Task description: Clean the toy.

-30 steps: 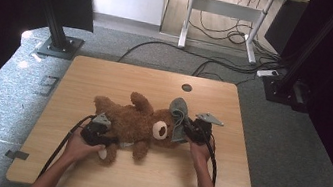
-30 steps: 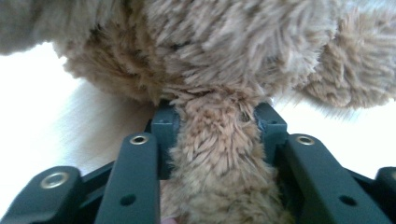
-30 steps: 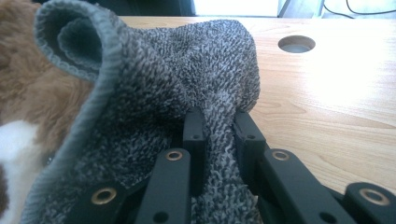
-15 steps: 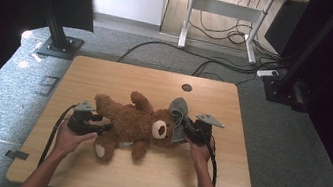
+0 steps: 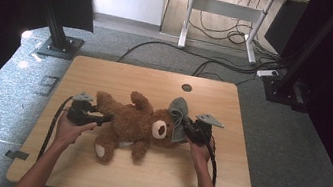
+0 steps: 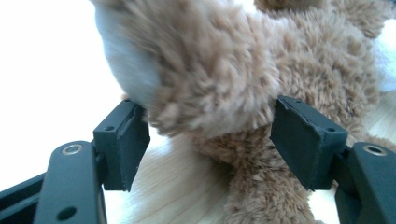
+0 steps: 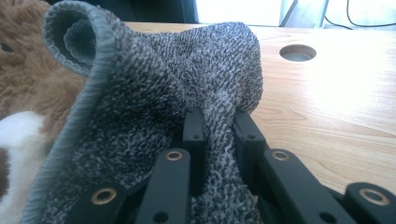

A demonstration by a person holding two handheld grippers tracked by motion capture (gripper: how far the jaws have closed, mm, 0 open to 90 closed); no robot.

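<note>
The brown teddy bear (image 5: 131, 126) lies mid-table under my grippers. My right gripper (image 5: 188, 127) pinches the grey knit hat (image 5: 178, 118) at its head. My left gripper (image 5: 99, 119), jaws just opened, straddles a leg (image 6: 210, 88) unclamped. A cable hole (image 5: 186, 87) sits beyond.

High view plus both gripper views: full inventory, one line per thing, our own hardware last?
teddy bear: 1, brown with white muzzle and soles, lying mid-table
knit cloth: 1, grey, at the bear's head
table: 1, light wood, round hole near far edge
desk: 1, white frame, beyond the table
floor cables: several, black, on grey carpet
stand bases: 2, black, left and right of the table
left gripper: 1, black, jaws have just been opening, bear's limb between them, pads apart
right gripper: 1, black, clamped on the cloth
forearms: 2, bottom edge
</note>
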